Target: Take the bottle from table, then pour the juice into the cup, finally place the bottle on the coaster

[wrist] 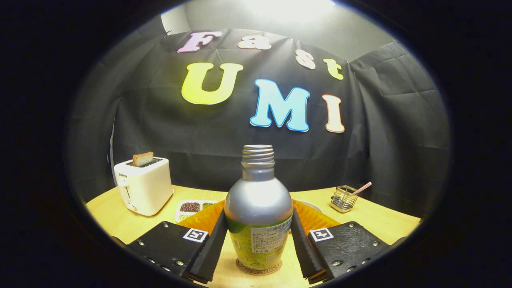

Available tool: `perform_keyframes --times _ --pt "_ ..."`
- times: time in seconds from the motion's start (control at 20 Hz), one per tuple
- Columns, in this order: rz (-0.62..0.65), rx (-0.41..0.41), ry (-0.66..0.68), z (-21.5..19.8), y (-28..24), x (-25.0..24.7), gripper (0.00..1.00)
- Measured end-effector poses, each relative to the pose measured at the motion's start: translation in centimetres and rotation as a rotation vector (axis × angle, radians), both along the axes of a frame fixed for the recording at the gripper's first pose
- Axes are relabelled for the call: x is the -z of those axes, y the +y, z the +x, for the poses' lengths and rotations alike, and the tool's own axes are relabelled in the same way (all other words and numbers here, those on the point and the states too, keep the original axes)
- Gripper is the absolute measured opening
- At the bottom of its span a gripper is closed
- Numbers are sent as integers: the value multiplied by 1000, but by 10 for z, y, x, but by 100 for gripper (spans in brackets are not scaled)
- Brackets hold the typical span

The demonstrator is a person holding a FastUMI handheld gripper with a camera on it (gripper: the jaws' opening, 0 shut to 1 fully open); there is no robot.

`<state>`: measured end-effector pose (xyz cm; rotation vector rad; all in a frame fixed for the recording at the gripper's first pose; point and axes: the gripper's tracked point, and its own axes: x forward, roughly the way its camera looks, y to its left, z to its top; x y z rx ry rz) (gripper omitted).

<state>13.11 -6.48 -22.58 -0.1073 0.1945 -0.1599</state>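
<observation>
Here the bottle (258, 208) stands upright between the fingers of the gripper (258, 244), uncapped, its base resting on a round brown coaster (258, 267) on the yellow table (372, 218). Both fingers lie against its sides, so the claw looks clamped on the bottle at mid-body. With the bottle already sitting on the coaster, the step in hand is most likely the final placing, though a fresh grasp cannot be ruled out from this alone. If it is the placing, the next move calls for parting the fingers evenly and drawing straight back, so the tall bottle is not tipped. Just behind the bottle sits something orange and ribbed (316, 218); whether it is the cup I cannot tell. Beyond the left finger are a divided dish (192, 208) and a toaster (144, 186) with a slice of bread (143, 158); beyond the right, a small wire basket (344, 198).
</observation>
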Motion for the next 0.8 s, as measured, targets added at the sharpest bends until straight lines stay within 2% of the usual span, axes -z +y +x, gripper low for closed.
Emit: perform_keyframes --times 0.25,0.8 --pt "50 -52 -14 5 0 15 78" --pt "67 -69 48 13 -6 64 78"
